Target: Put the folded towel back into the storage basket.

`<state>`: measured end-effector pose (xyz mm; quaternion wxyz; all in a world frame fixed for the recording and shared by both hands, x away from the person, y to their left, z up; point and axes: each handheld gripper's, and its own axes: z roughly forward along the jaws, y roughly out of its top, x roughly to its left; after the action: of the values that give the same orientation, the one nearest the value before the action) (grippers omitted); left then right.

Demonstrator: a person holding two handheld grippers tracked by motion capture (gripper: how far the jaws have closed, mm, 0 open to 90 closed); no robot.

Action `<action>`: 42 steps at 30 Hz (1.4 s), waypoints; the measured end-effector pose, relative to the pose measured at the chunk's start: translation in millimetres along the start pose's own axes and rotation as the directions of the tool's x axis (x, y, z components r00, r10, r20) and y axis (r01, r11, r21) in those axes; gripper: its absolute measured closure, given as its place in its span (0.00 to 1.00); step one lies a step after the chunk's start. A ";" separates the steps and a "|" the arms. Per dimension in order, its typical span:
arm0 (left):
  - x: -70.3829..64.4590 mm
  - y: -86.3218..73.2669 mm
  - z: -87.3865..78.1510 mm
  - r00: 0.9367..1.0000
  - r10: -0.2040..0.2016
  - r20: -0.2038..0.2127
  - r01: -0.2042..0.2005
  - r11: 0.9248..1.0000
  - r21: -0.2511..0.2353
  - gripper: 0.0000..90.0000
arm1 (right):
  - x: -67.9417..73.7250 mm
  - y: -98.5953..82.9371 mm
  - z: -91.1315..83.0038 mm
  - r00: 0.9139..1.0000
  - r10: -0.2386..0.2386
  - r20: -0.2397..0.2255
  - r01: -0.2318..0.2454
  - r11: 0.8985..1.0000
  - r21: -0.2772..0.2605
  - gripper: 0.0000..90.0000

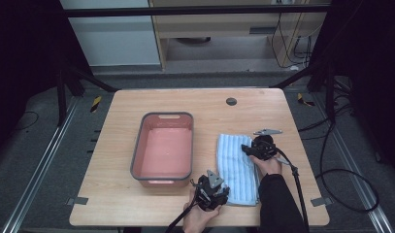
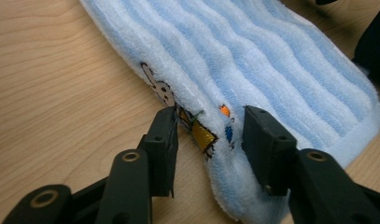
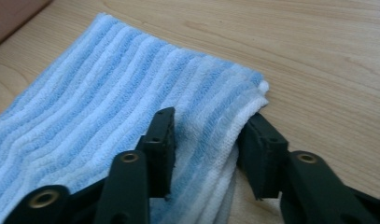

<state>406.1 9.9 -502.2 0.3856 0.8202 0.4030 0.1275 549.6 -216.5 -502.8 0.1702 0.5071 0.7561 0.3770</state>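
folded towel (image 1: 237, 167), long axis running near-to-far

Wooden table (image 1: 137, 204) bearing a pink tub (image 1: 137, 158) left of centre and a blue striped towel (image 1: 234, 165) lying toward its right edge.

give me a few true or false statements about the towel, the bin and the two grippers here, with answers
1. The striped blue towel lies on the table, right of the pink bin. True.
2. The pink bin holds a second towel. False: it is empty.
3. The left gripper is open, its jaws straddling the towel's embroidered edge. True.
4. The right gripper is shut on the towel. False: its jaws stand apart on either side of the towel's edge near a corner.
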 end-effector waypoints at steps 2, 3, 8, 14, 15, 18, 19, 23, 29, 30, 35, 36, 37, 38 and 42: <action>-0.4 0.2 0.1 1.000 -0.003 0.001 0.003 1.000 0.001 0.68 | 0.7 0.0 -0.1 1.000 0.003 -0.005 -0.003 1.000 0.002 0.72; -0.4 0.9 0.3 1.000 -0.015 0.011 0.015 1.000 0.006 0.72 | 0.7 -0.1 0.2 1.000 0.013 -0.022 -0.013 1.000 0.001 0.78; -0.4 1.4 1.7 0.999 -0.047 0.026 0.047 0.999 0.002 0.83 | 0.6 -0.5 0.1 0.998 0.045 -0.045 -0.045 0.999 0.002 0.87; -1.2 2.4 1.1 0.997 -0.077 0.017 0.077 0.997 -0.006 0.91 | 2.0 0.8 -1.9 0.998 0.046 -0.040 -0.047 0.999 -0.002 0.90; -0.6 2.4 0.4 0.997 -0.081 0.021 0.081 0.997 -0.009 0.92 | 2.3 1.4 -2.9 0.999 0.040 -0.035 -0.040 0.999 -0.002 0.90; 1.0 2.9 -1.4 0.996 -0.082 0.024 0.082 0.997 -0.015 0.93 | 4.7 4.2 -9.3 0.999 0.026 -0.028 -0.027 0.999 -0.020 0.91; 2.4 4.2 -4.4 0.996 -0.085 0.031 0.085 0.996 -0.025 0.93 | 5.4 5.7 -12.5 0.999 0.021 -0.026 -0.022 0.999 -0.027 0.91; 4.3 7.5 -12.6 0.996 -0.077 0.038 0.078 0.996 -0.037 0.93 | 8.9 12.2 -25.7 1.000 0.009 -0.021 -0.011 0.998 -0.069 0.91; 8.4 15.1 -28.3 0.996 -0.071 0.054 0.075 0.995 -0.069 0.93 | 12.9 23.2 -43.9 1.000 -0.003 -0.014 0.001 0.991 -0.134 0.91; 10.0 19.5 -35.4 0.997 -0.061 0.052 0.065 0.995 -0.081 0.93 | 14.0 25.4 -46.6 1.000 -0.002 -0.017 0.000 0.990 -0.142 0.91; 12.3 29.2 -48.9 0.998 -0.041 0.047 0.046 0.993 -0.107 0.93 | 21.1 39.3 -61.4 1.000 -0.016 -0.017 0.012 0.981 -0.191 0.90; 12.0 30.8 -51.0 0.999 -0.032 0.043 0.036 0.993 -0.108 0.93 | 23.6 42.1 -64.2 1.000 -0.020 -0.014 0.017 0.980 -0.200 0.91; 11.9 32.2 -53.0 0.999 -0.029 0.043 0.034 0.993 -0.113 0.93 | 25.5 44.9 -66.6 0.999 -0.031 -0.012 0.028 0.977 -0.210 0.91; 12.4 33.6 -55.7 0.999 -0.025 0.042 0.029 0.993 -0.115 0.93 | 27.3 47.4 -68.9 0.999 -0.038 -0.008 0.035 0.975 -0.218 0.91; 14.2 38.8 -65.6 0.999 -0.018 0.042 0.024 0.990 -0.138 0.93 | 34.0 57.4 -77.8 0.999 -0.045 -0.005 0.042 0.969 -0.244 0.90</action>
<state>403.0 40.8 -431.1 0.4509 0.7897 0.3938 0.1343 521.9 -205.5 -404.9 0.2356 0.4635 0.7159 0.4660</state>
